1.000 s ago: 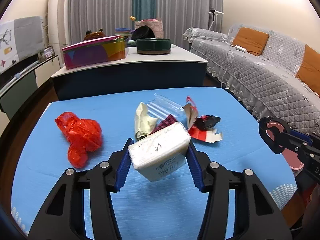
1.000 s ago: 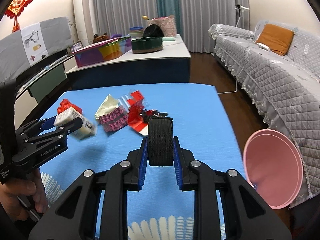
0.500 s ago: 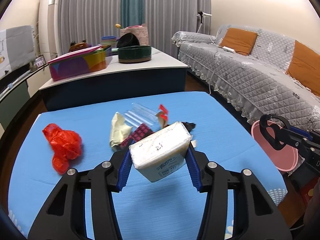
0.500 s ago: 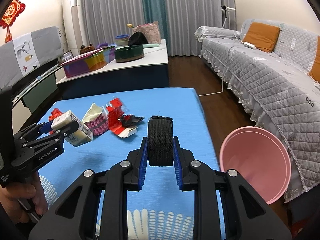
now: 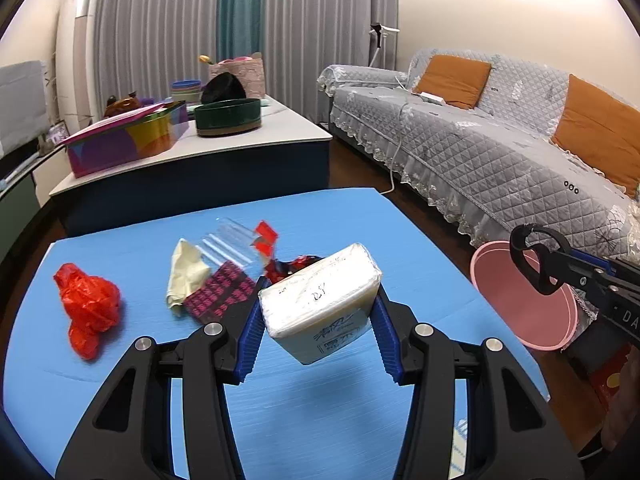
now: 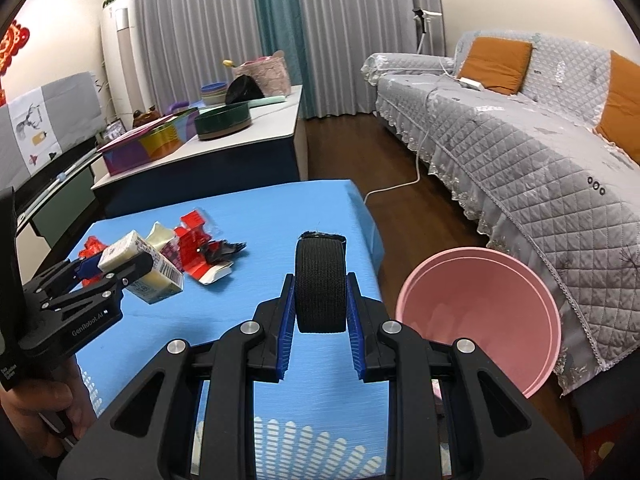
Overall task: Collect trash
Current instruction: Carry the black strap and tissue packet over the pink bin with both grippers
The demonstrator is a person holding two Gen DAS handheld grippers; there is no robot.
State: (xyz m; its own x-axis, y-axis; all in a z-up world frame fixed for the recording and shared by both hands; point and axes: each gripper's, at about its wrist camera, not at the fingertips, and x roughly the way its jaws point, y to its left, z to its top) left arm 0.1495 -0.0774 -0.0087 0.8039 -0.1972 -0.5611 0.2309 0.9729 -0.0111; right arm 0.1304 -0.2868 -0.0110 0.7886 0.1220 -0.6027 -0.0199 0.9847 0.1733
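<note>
- Left wrist view: the left gripper (image 5: 318,330) is clamped on a plastic-wrapped tissue pack (image 5: 320,304), one blue pad on each side, the pack tilted with its far corner raised and its long axis running across the jaws.
- Right wrist view: the right gripper (image 6: 320,322) is closed narrowly on a black strap roll (image 6: 321,286) that stands on edge between the pads, its loose end sticking up at the top.
- Both loads hang clear above the blue table (image 5: 320,420) — neither touches it.
- The pink bin (image 6: 478,322) sits off the table's right edge, on the floor against the grey sofa (image 6: 520,152), tipped so its open mouth faces the grippers.
- The relation that matters: the bin lies to the right of both grippers and lower. The right gripper is plainly the nearer; in the left wrist view its tip, with the roll, shows in front of the bin's rim (image 5: 524,292), while the left gripper is above the table's middle.
- My reading: the roll should go in first, and the tissue pack has to cross the table's right edge to follow.
- Left behind on the table — a red plastic bag (image 5: 86,308), a cream wrapper (image 5: 184,276), a dark patterned packet (image 5: 220,294), a clear plastic sleeve (image 5: 230,240) and torn red packaging (image 5: 266,238), all beyond the left gripper and toward its left.
- So more trips seem needed after this drop.
</note>
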